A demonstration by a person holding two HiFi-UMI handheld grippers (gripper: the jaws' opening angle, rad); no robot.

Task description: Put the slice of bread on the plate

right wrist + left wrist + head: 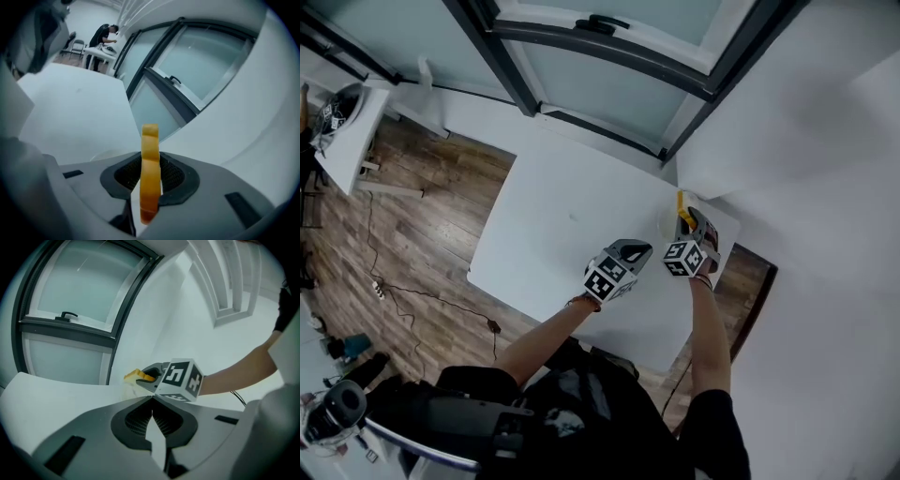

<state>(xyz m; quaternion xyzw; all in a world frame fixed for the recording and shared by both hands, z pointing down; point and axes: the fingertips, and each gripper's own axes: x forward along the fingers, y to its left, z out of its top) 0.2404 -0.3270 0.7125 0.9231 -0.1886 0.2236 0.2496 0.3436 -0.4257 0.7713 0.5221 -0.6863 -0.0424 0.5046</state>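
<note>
A yellow slice of bread [150, 173] stands on edge between the pads of my right gripper [150, 161], which is shut on it. In the head view the bread [680, 201] sticks out of the right gripper [685, 219] over the far right corner of the white table [553, 225]. A white plate [99, 154] shows only as a faint round outline on the table, just below and left of the bread. My left gripper [637, 251] hovers close beside the right one. Its jaws [152, 401] are shut and hold nothing. In its view the bread [133, 376] and the right gripper [151, 377] lie just ahead.
A window with dark frames [609, 56] runs along the table's far edge. White walls [806, 141] close in on the right. Wooden floor [412, 234] with a cable lies to the left. A person at a desk [104, 35] is far off.
</note>
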